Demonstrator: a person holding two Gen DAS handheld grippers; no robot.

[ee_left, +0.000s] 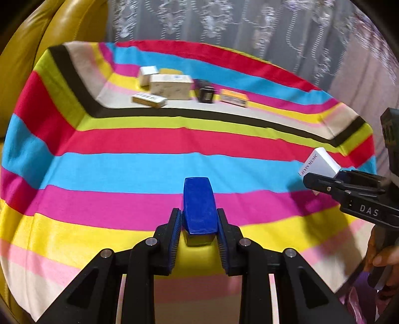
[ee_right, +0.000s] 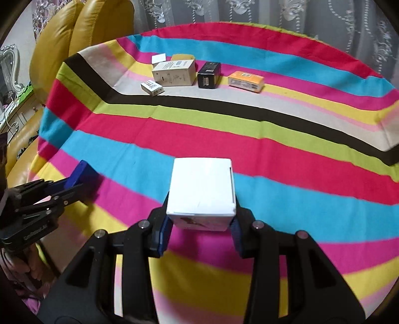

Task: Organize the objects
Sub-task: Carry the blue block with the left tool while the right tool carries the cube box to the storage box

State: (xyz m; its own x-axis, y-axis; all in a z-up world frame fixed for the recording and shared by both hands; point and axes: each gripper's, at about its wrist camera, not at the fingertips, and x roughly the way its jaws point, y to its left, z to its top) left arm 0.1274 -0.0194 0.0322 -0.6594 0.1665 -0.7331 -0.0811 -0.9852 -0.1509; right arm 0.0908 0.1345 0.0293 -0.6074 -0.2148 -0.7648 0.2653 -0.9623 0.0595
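Note:
My left gripper is shut on a dark blue box and holds it over the striped cloth; the box also shows in the right wrist view. My right gripper is shut on a white box, which also shows at the right in the left wrist view. At the far side of the table lie a beige box, a small white barcode box, a black box, an orange box and a small white box.
The table carries a brightly striped cloth. A yellow leather sofa stands at the left and far left. A lace curtain hangs behind the table. The far boxes show in the left wrist view around the beige box.

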